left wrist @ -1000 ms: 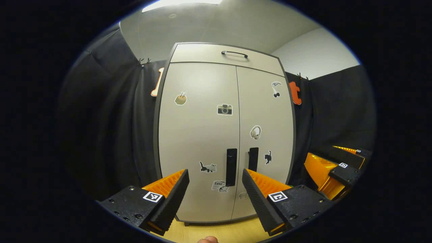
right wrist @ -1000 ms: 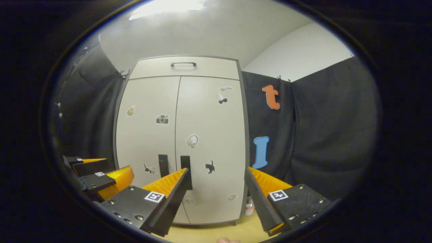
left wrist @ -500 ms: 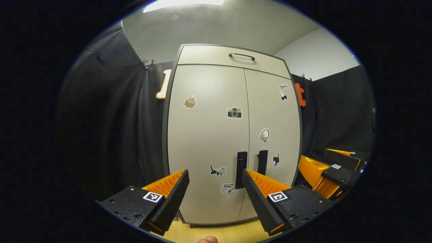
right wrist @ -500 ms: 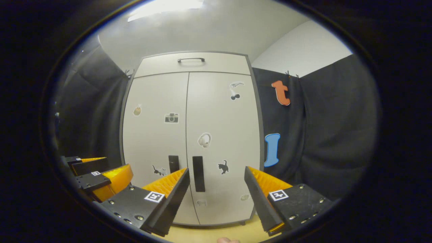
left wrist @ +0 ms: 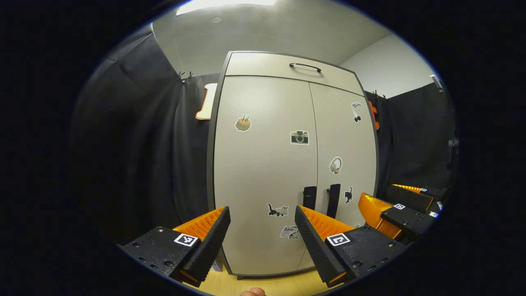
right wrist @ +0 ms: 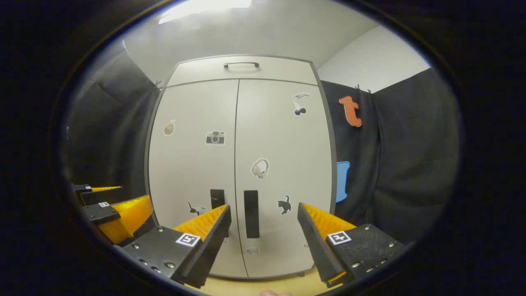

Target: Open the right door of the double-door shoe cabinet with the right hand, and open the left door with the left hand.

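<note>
Under me runs a pale wooden floor (left wrist: 230, 283), seen as a narrow strip at the bottom of both my views. On it stands the cabinet (left wrist: 263, 172), upright, its dark-edged base meeting the boards; in the right gripper view (right wrist: 230, 285) the same strip of floor passes under the cabinet (right wrist: 197, 172) front, and a small dark foot (right wrist: 301, 273) shows at its lower right corner, touching the wood. The black cloth wall hangs on either side of the cabinet; where it meets the floor I cannot tell.
</note>
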Tool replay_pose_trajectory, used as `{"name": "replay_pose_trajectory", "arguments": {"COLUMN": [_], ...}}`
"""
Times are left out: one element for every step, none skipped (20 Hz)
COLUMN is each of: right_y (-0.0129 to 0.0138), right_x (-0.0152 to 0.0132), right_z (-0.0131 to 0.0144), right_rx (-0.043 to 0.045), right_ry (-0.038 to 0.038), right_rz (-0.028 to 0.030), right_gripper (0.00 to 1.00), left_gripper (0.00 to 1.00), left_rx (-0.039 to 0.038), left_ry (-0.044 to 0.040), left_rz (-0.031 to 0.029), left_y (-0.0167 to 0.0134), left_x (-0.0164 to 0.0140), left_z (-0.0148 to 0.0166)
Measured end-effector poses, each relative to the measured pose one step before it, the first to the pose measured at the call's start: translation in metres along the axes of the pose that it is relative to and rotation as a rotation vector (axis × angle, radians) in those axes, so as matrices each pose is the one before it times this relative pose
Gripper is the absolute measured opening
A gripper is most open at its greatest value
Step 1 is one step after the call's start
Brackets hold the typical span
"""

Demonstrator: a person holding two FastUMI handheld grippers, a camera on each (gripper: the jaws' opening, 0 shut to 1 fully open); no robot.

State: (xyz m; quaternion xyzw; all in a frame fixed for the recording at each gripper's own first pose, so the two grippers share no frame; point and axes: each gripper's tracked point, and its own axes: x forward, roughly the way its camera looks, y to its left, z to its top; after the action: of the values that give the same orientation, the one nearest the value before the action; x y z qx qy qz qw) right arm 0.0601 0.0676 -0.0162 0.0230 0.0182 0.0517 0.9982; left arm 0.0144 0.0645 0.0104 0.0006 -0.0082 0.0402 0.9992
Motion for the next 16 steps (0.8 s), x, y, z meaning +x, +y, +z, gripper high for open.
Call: {"name": "replay_pose_trajectory", "arguments": {"right_y": [0.00267,0.00209,0.00217,0.00232,0.00218,0.00238,0.0029,0.00125,0.00139,0.00128,-0.00059,-0.00039,-0.00266,0.00052,0.00015,0.00223], "right_x": [0.00572,0.00621,0.00594,0.0061,0.00665,0.00634,0.007,0.00597,0.00739,0.00615,0.00689,0.00791,0.00689,0.00635,0.00704,0.0043], "right_z": [-0.00258,-0.00314,-0.00419,-0.00362,-0.00402,-0.00397,-0.00482,-0.00392,-0.00428,-0.0028,-0.00408,-0.00427,-0.00389,-0.00433,-0.00547,-0.00451], "right_rx": [-0.00422,-0.00682,-0.00958,-0.00891,-0.00473,0.00013,0.00029,-0.00308,-0.00527,-0.00833,-0.0077,-0.006,-0.00634,-0.00236,0.00068,0.00307], "right_ry": [0.00322,0.00492,0.00417,0.00612,0.00756,0.01123,0.01131,0.01212,0.00797,0.00714,0.00568,0.00853,0.00748,0.01326,0.01774,0.01796], "right_rz": [0.00348,0.00201,0.00305,0.00243,0.00285,0.00484,0.0064,0.00106,0.00105,-0.00075,-0.0053,-0.00363,-0.01132,0.00008,0.00557,0.01101], "right_gripper": [0.97,0.97,0.97,0.97,0.97,0.97,0.97,0.97,0.97,0.96,0.96,0.95,0.94,0.82,0.8,0.8], "left_gripper": [0.98,0.98,0.98,0.98,0.98,0.98,0.98,0.98,0.98,0.98,0.98,0.98,0.98,0.98,0.98,0.98], "left_rx": [0.00161,0.00226,0.00122,-0.0001,-0.00054,-0.00109,-0.0011,-0.00054,0.00006,0.00073,0.00028,-0.00022,-0.00084,-0.00095,-0.00122,-0.00121], "left_ry": [-0.00022,-0.00051,0.00099,0.00131,0.00335,0.00277,0.00165,-0.00003,-0.00228,-0.00233,0.0014,0.00225,0.00307,0.00328,0.00394,0.0053], "left_rz": [0.00767,0.00793,0.00818,0.00761,0.00824,0.00809,0.00788,0.00771,0.00966,0.01055,0.01109,0.00907,0.00814,0.01001,0.01073,0.01082], "left_y": [0.00412,0.00382,0.00424,0.00357,0.00429,0.00394,0.0044,0.00406,0.00488,0.00534,0.0048,0.00474,0.00418,0.00458,0.00446,0.00414], "left_x": [0.00203,0.00137,0.00122,0.00095,0.00041,0.001,0.00049,-0.00008,-0.00041,-0.00019,-0.00011,-0.00097,-0.00116,-0.00009,-0.00073,-0.00079], "left_z": [0.00039,-0.00124,-0.00023,-0.00166,-0.00087,-0.0009,0.00015,-0.00008,0.00102,0.00067,0.00061,-0.00055,-0.00034,-0.00133,-0.00127,-0.001]}}
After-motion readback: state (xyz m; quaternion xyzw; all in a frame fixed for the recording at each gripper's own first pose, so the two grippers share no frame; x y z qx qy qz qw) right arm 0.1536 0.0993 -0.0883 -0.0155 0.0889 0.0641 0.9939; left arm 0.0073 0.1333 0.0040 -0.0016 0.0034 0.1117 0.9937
